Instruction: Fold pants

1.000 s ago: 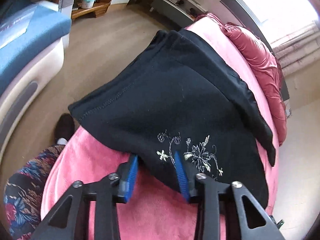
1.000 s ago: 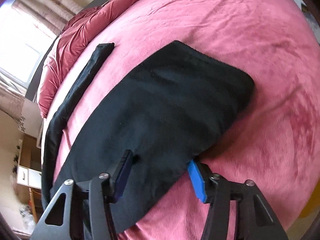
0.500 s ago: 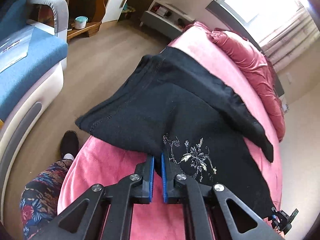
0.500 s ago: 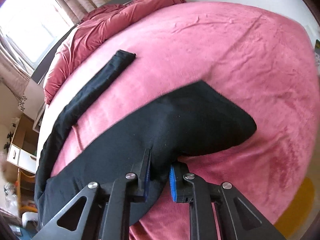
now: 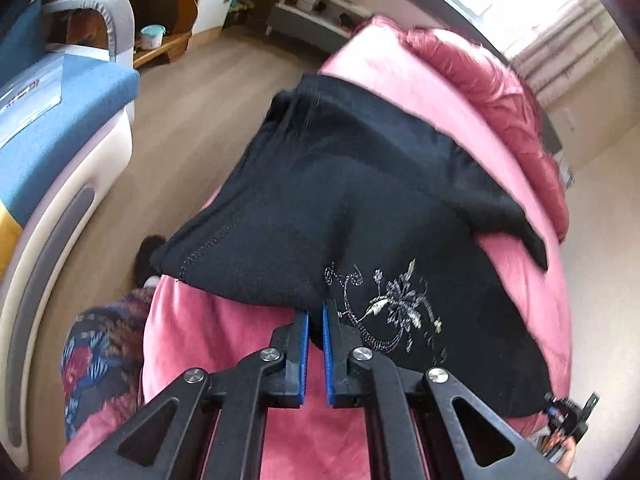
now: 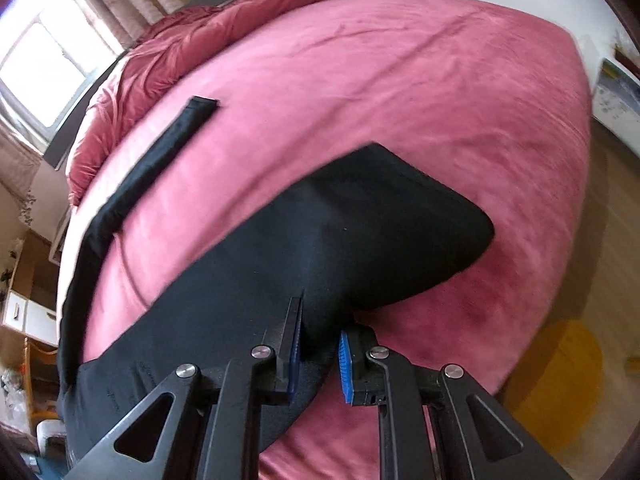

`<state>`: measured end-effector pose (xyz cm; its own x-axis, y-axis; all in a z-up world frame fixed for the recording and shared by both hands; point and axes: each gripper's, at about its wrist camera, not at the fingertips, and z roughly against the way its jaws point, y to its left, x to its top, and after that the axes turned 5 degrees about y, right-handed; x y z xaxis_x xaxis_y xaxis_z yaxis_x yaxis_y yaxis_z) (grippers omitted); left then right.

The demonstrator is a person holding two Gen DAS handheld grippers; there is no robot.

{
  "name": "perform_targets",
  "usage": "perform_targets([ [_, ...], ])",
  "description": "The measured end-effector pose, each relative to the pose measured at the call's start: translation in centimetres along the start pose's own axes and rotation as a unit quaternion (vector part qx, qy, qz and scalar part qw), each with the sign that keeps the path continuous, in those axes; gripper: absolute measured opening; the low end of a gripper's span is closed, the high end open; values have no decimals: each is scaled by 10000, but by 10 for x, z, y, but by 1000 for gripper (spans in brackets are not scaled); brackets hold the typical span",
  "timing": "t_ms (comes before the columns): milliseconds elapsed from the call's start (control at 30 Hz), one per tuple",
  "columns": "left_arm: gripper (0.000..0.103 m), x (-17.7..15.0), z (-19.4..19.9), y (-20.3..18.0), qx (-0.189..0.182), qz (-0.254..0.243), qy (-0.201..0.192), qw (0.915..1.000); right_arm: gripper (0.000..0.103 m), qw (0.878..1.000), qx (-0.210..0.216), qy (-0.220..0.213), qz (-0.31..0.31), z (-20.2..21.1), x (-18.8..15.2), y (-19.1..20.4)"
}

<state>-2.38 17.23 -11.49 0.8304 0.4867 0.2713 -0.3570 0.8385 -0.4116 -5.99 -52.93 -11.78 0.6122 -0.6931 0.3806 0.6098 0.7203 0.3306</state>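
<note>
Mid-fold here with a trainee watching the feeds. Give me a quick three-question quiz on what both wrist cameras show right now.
1. True or false: the left gripper is shut on the near edge of the black pants.
2. The right gripper grips: A) the pink bedspread, B) a fold of the pants, C) nothing?
3. What decoration sits beside the left gripper's pinch point?

Key: 1 true. 2 B. 3 pale floral embroidery.
</note>
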Motion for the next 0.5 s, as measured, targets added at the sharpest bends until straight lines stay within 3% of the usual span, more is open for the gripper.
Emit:
perform_targets([
  [133, 9, -5, -15, 1, 336, -93, 367, 9987, 15, 9998, -178, 107, -62, -8, -2, -10],
  [267, 17, 0, -17, 8, 419, 6, 586, 9974, 18, 9990, -378, 224, 70, -14, 1, -5],
  [333, 18, -1, -8, 14, 420, -33, 572, 9975, 27, 9990, -393, 202, 92, -11, 4, -4],
  [400, 17, 1, 6, 22, 421, -41, 478, 9980, 46, 9984, -519, 147, 163, -4, 6, -3],
  [500, 20, 12, 28, 32, 394, 65, 133, 9991, 51, 9960, -796, -111, 387, 13, 6, 6],
])
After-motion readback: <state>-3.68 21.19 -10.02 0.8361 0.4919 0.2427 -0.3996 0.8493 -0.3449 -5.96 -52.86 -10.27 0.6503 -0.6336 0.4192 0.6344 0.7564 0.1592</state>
